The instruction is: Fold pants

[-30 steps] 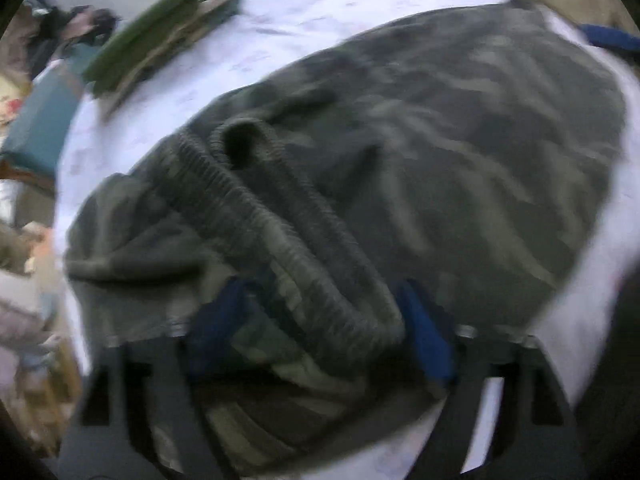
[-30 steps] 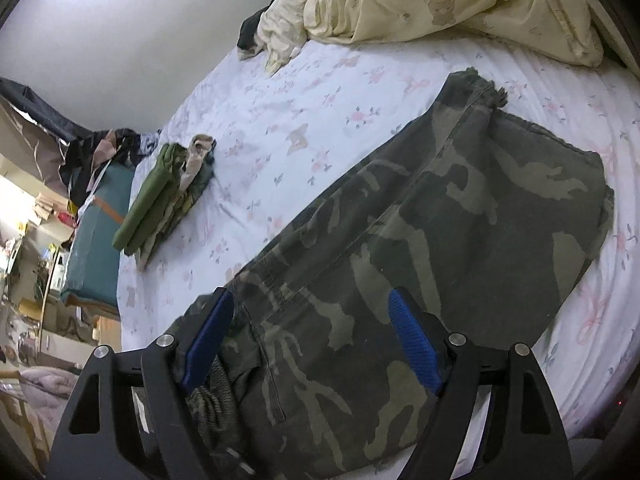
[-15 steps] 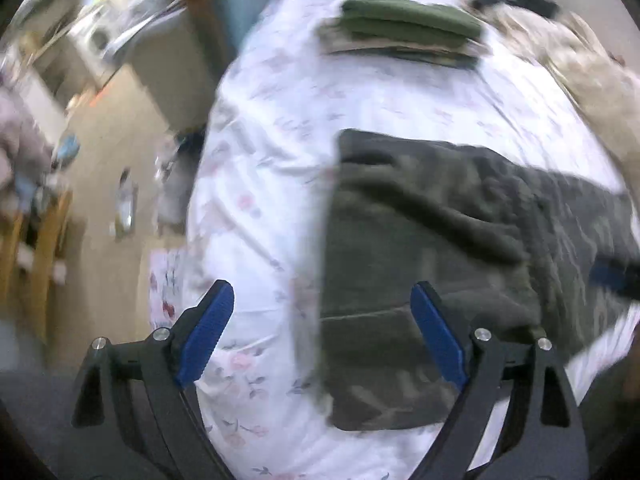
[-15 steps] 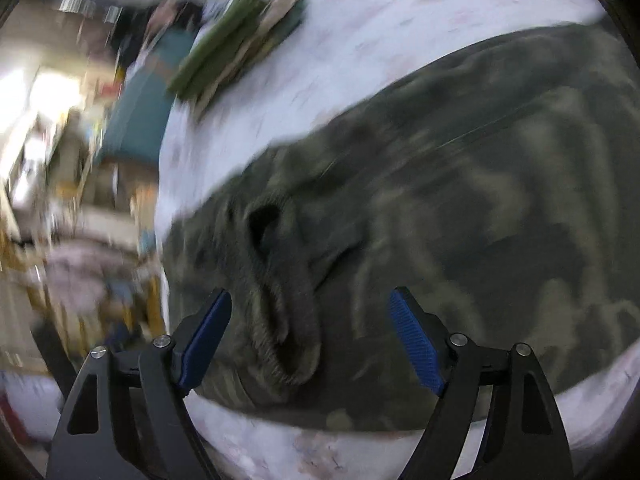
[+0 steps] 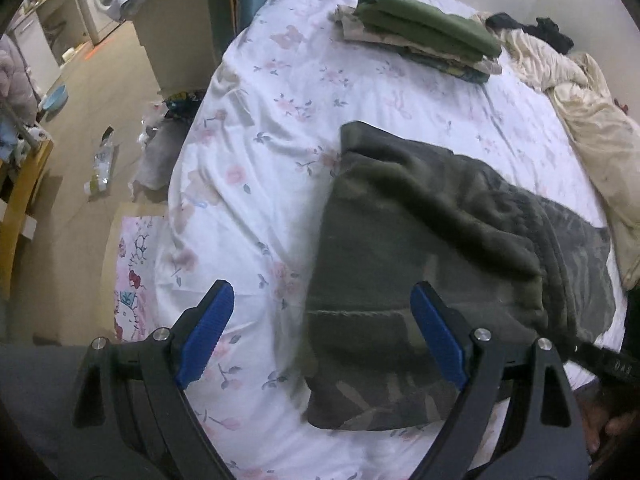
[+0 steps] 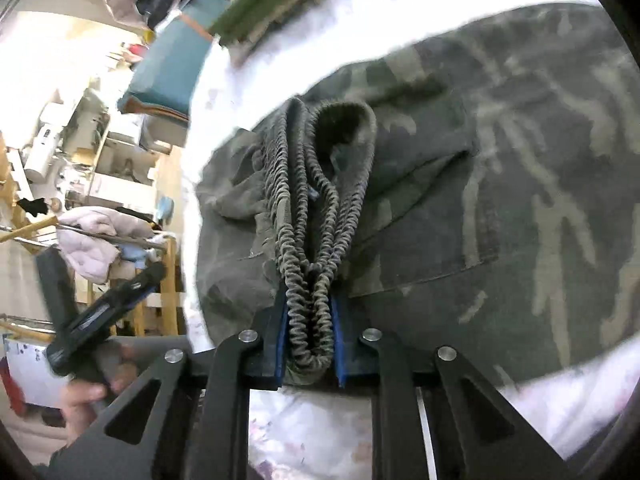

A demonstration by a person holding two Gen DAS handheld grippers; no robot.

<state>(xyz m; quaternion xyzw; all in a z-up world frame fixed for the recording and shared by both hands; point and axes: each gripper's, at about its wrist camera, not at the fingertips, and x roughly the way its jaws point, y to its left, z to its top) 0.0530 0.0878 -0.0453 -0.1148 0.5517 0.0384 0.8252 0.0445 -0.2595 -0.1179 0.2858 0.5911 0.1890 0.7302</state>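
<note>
A: Start with what sits closest to the lenses. How are the grippers posed?

B: The right gripper [image 6: 308,340] points forward and down at the bed, its blue pads pressed in from both sides on the gathered elastic waistband [image 6: 316,240] of the camouflage pants [image 6: 500,200]. The doubled band runs straight out from between the pads. The left gripper [image 5: 320,336] hangs above the bedsheet [image 5: 260,168] with its jaws spread wide and nothing between them; its right finger overlaps the near edge of the pants in view, but I cannot tell whether it touches. In the right wrist view the left tool appears low at the left, tilted, with the person's left hand [image 6: 86,396] wrapped round its handle.

A: And the pants themselves?

B: They lie on the bedsheet near the edge closest to the cameras, bunched and rumpled at the waist, with a fleecy olive lining turned out in a thick ridge across the middle. The far part lies flatter, camouflage side up.

A: Beyond them?

B: A stack of folded clothes [image 5: 420,36], olive on top, lies farther up the bed, well apart from the pants. A cream duvet [image 5: 580,112] is heaped along the far right side.
</note>
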